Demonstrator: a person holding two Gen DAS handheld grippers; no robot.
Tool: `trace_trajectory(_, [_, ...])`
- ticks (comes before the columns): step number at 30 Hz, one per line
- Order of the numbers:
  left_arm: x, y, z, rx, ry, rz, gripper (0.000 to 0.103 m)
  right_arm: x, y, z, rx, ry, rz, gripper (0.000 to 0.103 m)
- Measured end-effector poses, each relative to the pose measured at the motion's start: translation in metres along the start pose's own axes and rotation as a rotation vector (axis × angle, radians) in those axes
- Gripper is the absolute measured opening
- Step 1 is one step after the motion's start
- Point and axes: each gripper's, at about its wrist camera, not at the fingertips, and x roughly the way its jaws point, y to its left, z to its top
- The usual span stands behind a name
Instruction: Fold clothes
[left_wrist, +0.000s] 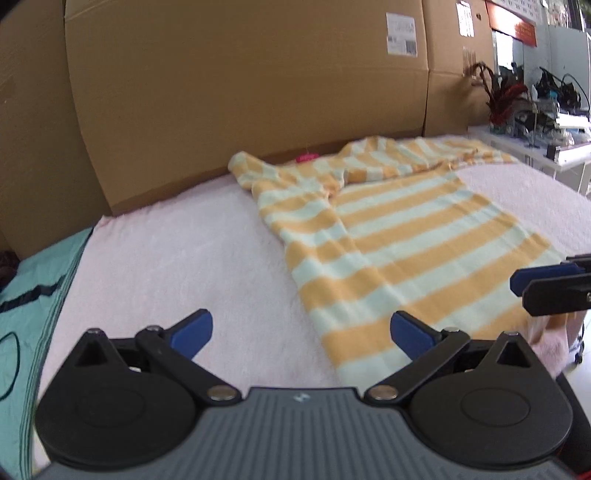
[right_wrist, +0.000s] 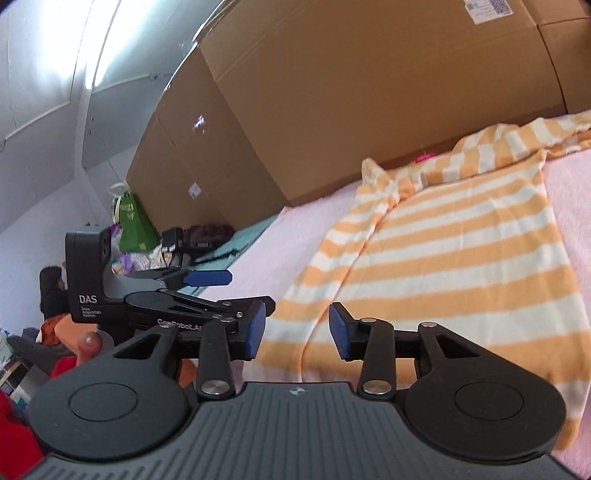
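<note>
Closest to the lens, the left hand-held gripper (left_wrist: 301, 332) stands with its blue pads wide apart and nothing between them, poised over a pink towel (left_wrist: 177, 251) that covers the bed. Beside it, the right hand-held gripper (right_wrist: 297, 332) is partly open, its jaws clear of any cloth, hovering above the near hem of the garment.

Just beyond both lies the striped top (left_wrist: 406, 251), orange and pale bands, spread on the pink towel with its hem toward the viewer. Its left sleeve (left_wrist: 295, 206) appears folded inward along the body; the other sleeve (left_wrist: 461, 155) stretches away to the far right. A small pink label (left_wrist: 306, 157) shows by the neckline.

Behind the top rise large cardboard boxes (left_wrist: 240, 92).

Judging by this layout, the fold is at an early stage. To do the next step well, each hand-held gripper should pinch only the intended layer at an edge or corner, lift together, and lay the cloth over squarely so the stripes line up without wrinkles.
</note>
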Motion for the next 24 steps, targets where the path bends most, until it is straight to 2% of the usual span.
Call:
trace_trajectory(2, [0.023,-0.001,0.009,-0.022,0.032,-0.001,0.102,0.009,-0.011,0.021,0.039,-0.034,-0.020,0.046])
trace_trajectory(3, [0.035,-0.001,0.010,-0.037,0.061,-0.009,0.102,0.014,-0.018,0.032,0.076,-0.043,-0.005,0.052])
trace_trajectory(4, [0.042,-0.001,0.007,-0.052,0.084,-0.033,0.102,0.023,-0.027,0.042,0.127,-0.026,0.036,0.060])
trace_trajectory(5, [0.045,-0.001,0.002,-0.062,0.095,-0.046,0.102,0.033,-0.035,0.053,0.182,0.003,0.082,0.064])
trace_trajectory(7, [0.036,0.001,-0.007,-0.061,0.062,-0.032,0.102,0.057,-0.045,0.072,0.242,0.052,0.159,0.067])
trace_trajectory(10, [0.016,0.006,-0.013,-0.061,0.002,0.010,0.102,0.102,-0.048,0.096,0.264,0.126,0.206,0.069])
trace_trajectory(12, [-0.001,0.011,-0.012,-0.096,-0.069,-0.062,0.102,0.141,-0.052,0.104,0.301,0.198,0.262,0.069])
trace_trajectory(13, [-0.007,0.012,-0.010,-0.109,-0.102,-0.113,0.102,0.162,-0.055,0.106,0.318,0.238,0.264,0.070])
trace_trajectory(15, [-0.011,0.007,-0.009,-0.115,-0.145,-0.192,0.102,0.203,-0.065,0.108,0.348,0.324,0.216,0.070])
trace_trajectory(17, [0.001,-0.001,-0.013,-0.108,-0.097,-0.246,0.102,0.232,-0.081,0.110,0.365,0.367,0.139,0.070])
trace_trajectory(19, [0.012,-0.009,-0.017,-0.096,-0.050,-0.293,0.102,0.246,-0.101,0.119,0.354,0.310,0.049,0.043])
trace_trajectory(20, [0.014,-0.016,-0.024,-0.058,-0.040,-0.258,0.102,0.248,-0.111,0.125,0.346,0.268,-0.012,0.035])
trace_trajectory(21, [0.015,-0.022,-0.031,-0.023,-0.032,-0.227,0.102,0.247,-0.118,0.130,0.352,0.238,-0.051,0.021])
trace_trajectory(22, [0.010,-0.022,-0.035,-0.020,-0.043,-0.228,0.102,0.245,-0.124,0.133,0.367,0.213,-0.079,0.025])
trace_trajectory(23, [0.006,-0.022,-0.039,-0.018,-0.051,-0.231,0.102,0.241,-0.123,0.134,0.373,0.210,-0.065,0.031])
trace_trajectory(24, [0.004,-0.019,-0.039,-0.015,-0.041,-0.249,0.102,0.236,-0.119,0.134,0.375,0.218,-0.030,0.045])
